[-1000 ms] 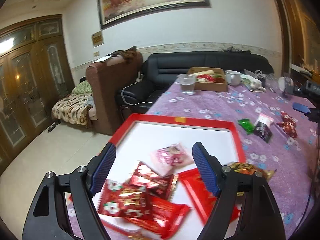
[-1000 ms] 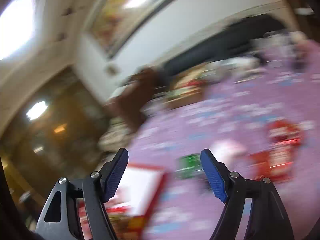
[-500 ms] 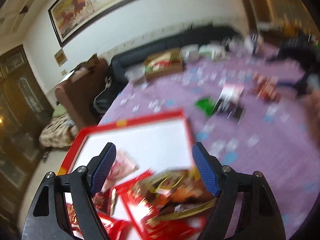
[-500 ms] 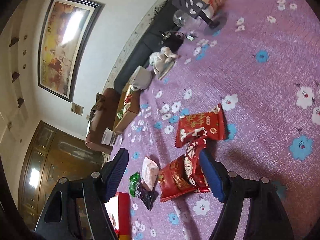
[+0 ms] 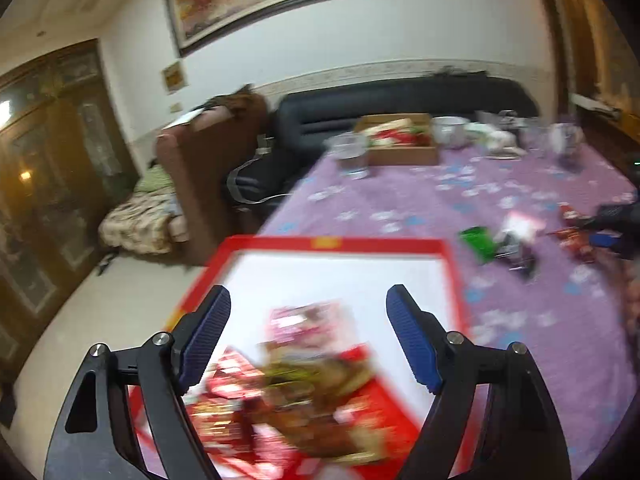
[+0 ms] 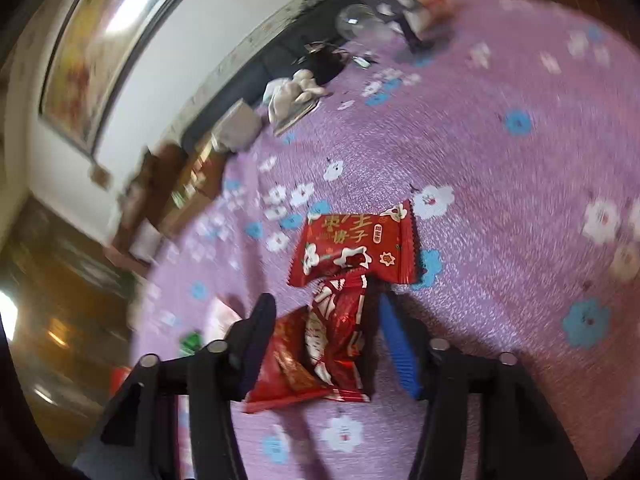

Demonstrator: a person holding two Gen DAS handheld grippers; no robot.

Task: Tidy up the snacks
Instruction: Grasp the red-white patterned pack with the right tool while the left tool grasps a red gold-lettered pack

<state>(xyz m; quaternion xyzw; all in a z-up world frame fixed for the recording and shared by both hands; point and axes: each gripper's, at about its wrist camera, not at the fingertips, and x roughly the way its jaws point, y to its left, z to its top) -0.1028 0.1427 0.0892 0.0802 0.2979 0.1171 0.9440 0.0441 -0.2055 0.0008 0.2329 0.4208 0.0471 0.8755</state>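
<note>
We saw the red-rimmed tray at the near edge of the desk, its white floor bare toward the far rim and a blurred heap of snack packets piled in its near half. Our left gripper hung over that heap with its jaws spread wide and nothing between them. At the far end of the desk a cardboard box held more packets, with a clear cup just beside it. Between tray and box the purple flowered cloth lay free, and a green packet and a pink one lay loose to the tray's right. Our right gripper had come down over two red packets lying overlapped on the cloth; its jaws had just been closing with the packets between them, though we could not tell whether the pads pressed yet. A third red packet lay flat just beyond, with open cloth all around.
</note>
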